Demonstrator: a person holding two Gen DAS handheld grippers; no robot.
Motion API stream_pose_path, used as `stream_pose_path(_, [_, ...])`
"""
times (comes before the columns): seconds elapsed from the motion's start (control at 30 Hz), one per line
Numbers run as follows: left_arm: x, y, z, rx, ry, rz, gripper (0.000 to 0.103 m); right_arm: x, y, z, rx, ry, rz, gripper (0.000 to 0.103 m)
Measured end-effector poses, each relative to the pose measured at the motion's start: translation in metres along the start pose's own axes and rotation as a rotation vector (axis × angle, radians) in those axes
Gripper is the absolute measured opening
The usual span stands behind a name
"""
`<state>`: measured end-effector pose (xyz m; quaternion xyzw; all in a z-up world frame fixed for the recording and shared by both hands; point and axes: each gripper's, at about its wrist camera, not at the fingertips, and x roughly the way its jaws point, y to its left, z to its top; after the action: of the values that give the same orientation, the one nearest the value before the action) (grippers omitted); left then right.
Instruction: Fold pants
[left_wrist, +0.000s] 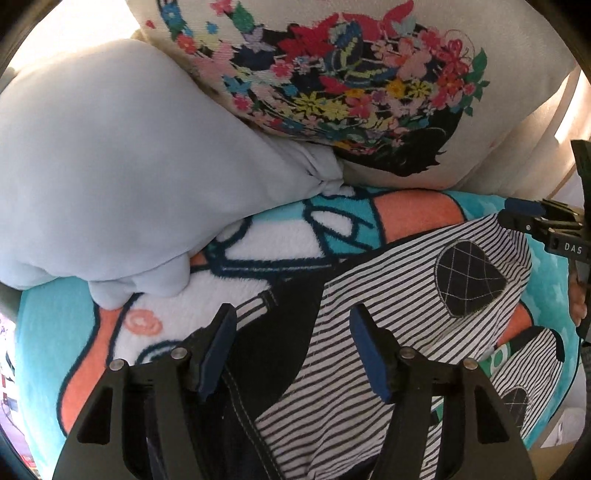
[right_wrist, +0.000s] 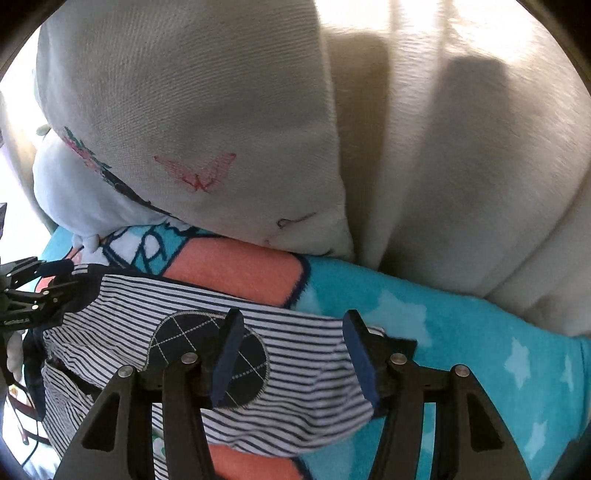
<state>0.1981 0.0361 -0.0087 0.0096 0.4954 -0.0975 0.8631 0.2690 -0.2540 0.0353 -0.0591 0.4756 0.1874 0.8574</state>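
pillows (left_wrist: 110, 155) crowding blanket (right_wrist: 480, 332) behind pants (right_wrist: 295, 398)

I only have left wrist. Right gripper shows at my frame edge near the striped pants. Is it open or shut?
Observer: Open. In the right wrist view the right gripper has its pads spread over the striped pants, gripping nothing.
Operator: What's under it?
Observer: The diamond-check patch lies beside and partly behind its left pad.
Operator: What's right of the pants there?
Observer: Turquoise blanket with pale stars.
Operator: Does that view show my gripper?
Observer: Yes, the left gripper sits at the pants' far left end.
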Motion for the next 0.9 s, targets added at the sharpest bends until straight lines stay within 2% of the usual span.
stream_pose_path(0.17, [0.016, 0.005, 0.018, 0.006, 0.049, -0.098, 0.07, 0.014, 0.0, 0.011, -0.034, 0.05, 0.071, 0.06])
stream_pose_path(0.37, [0.042, 0.007, 0.03, 0.03, 0.115, -0.171, 0.07, 0.039, 0.01, 0.019, -0.104, 0.131, 0.147, 0.06])
stream_pose_path(0.5, [0.054, 0.002, 0.028, 0.096, 0.144, -0.142, 0.07, 0.055, 0.019, 0.016, -0.165, 0.174, 0.171, 0.06])
stream_pose_path(0.63, [0.056, -0.006, 0.028, 0.151, 0.141, -0.128, 0.075, 0.069, 0.022, 0.014, -0.212, 0.191, 0.135, 0.06])
stream_pose_path(0.7, [0.058, -0.011, 0.029, 0.177, 0.139, -0.123, 0.081, 0.072, 0.023, 0.015, -0.219, 0.172, 0.129, 0.06])
stream_pose_path(0.8, [0.059, -0.02, 0.026, 0.216, 0.131, -0.093, 0.081, 0.075, 0.031, 0.013, -0.259, 0.148, 0.11, 0.066])
stream_pose_path(0.83, [0.057, -0.023, 0.023, 0.237, 0.123, -0.08, 0.078, 0.075, 0.035, 0.011, -0.277, 0.137, 0.1, 0.066])
stream_pose_path(0.87, [0.055, -0.027, 0.021, 0.256, 0.112, -0.075, 0.065, 0.073, 0.038, 0.009, -0.288, 0.135, 0.103, 0.066])
stream_pose_path(0.9, [0.051, -0.031, 0.019, 0.277, 0.101, -0.077, 0.041, 0.072, 0.041, 0.007, -0.294, 0.136, 0.108, 0.063])
